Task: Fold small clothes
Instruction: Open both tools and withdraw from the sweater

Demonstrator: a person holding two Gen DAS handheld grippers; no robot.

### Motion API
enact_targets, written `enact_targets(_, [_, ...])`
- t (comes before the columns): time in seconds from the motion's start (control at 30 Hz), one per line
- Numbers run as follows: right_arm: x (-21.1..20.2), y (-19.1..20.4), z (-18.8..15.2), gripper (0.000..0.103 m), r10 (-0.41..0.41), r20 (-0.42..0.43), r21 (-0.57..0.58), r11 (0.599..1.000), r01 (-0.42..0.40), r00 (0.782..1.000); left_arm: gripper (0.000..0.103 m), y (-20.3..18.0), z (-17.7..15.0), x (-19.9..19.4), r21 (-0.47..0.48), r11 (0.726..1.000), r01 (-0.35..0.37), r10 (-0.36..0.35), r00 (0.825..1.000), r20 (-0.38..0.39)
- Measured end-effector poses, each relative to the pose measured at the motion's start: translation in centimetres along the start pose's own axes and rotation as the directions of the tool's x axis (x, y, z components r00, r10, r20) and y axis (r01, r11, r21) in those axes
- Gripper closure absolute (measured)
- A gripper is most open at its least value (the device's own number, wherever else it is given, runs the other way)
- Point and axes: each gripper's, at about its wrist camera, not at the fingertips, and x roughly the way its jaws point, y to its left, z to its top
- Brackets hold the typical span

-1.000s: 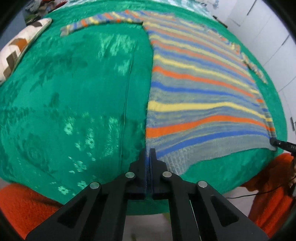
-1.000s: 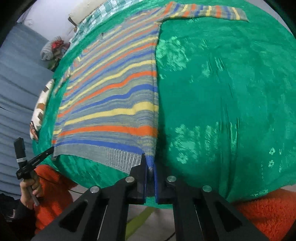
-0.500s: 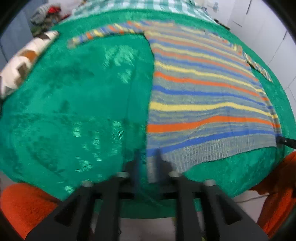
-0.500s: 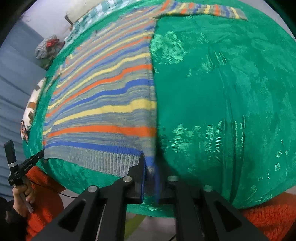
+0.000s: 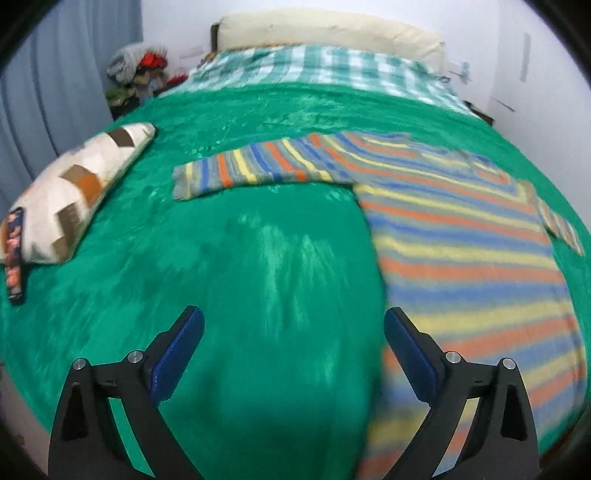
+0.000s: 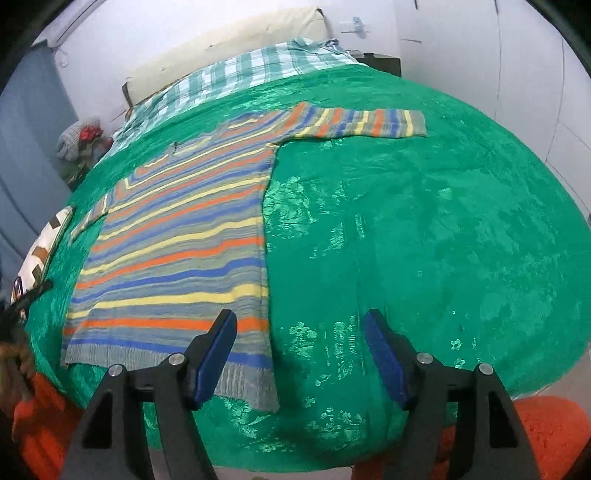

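1. The left gripper (image 5: 293, 321) hangs over the green blanket (image 5: 258, 295), its jaws opening wide; nothing is between them, only bare blanket shows in the gap.
2. Its right finger sits in front of the sweater (image 5: 461, 251) edge in the left wrist view; the picture is blurred there, so contact cannot be told.
3. The right gripper (image 6: 299, 325) is above the near right corner of the sweater (image 6: 177, 236), jaws opening, released. The corner of the hem lies below the gap; the pads do not press on it.
4. An orange fleecy sleeve (image 6: 546, 435) shows at the bottom edge below the right gripper.
5. The sweater lies flat on the blanket, striped blue, orange, yellow and grey, hem toward the cameras, neck away.
6. Both sleeves are spread sideways: one sleeve (image 5: 251, 170) reaches left in the left wrist view, the other sleeve (image 6: 362, 123) reaches right in the right wrist view.
7. A patterned pillow (image 5: 74, 192) rests on the blanket's left edge, well apart from the sweater.
8. Beyond the blanket lies a checked sheet (image 5: 325, 70), then a cream headboard (image 5: 325, 31) against the white wall.
9. A pile of clothes (image 5: 136, 74) sits in the far left corner.
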Motion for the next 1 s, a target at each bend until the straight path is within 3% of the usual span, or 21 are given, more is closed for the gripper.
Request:
enact_targets(0.1, [0.1,-0.1,0.1,0.032,0.000,0.004,0.009,1.000,0.000,1.000,0.000,0.9,2.4,4.8,-0.035,0.998,-0.060,0.058,0.997,-0.050])
enact_targets(0.13, [0.1,0.0,0.1,0.032,0.002,0.008,0.011,1.000,-0.002,1.000,0.000,1.2,2.5,7.0,-0.028,0.996,-0.082,0.079,0.992,-0.098])
enact_targets(0.17, [0.0,0.0,0.1,0.032,0.003,0.011,0.011,1.000,-0.003,1.000,0.000,1.6,2.2,9.1,-0.012,0.998,-0.066,0.064,0.987,-0.148])
enact_targets(0.2, [-0.1,0.0,0.1,0.032,0.002,0.012,0.009,1.000,-0.002,1.000,0.000,2.1,1.6,9.8,-0.004,1.000,-0.013,0.012,0.995,-0.096])
enact_targets(0.23, [-0.1,0.0,0.0,0.032,0.002,0.012,0.005,1.000,-0.002,1.000,0.000,2.6,1.3,9.4,-0.011,1.000,0.011,-0.011,0.999,-0.046])
enact_targets(0.33, [-0.2,0.4,-0.1,0.032,0.000,0.017,-0.011,1.000,0.000,1.000,0.000,3.2,0.8,8.9,-0.030,0.999,0.035,-0.035,0.999,-0.015])
enact_targets(1.0, [-0.1,-0.4,-0.1,0.032,0.006,0.031,0.037,0.999,-0.007,1.000,0.000,2.8,0.5,8.6,-0.020,1.000,0.022,-0.022,1.000,-0.019])
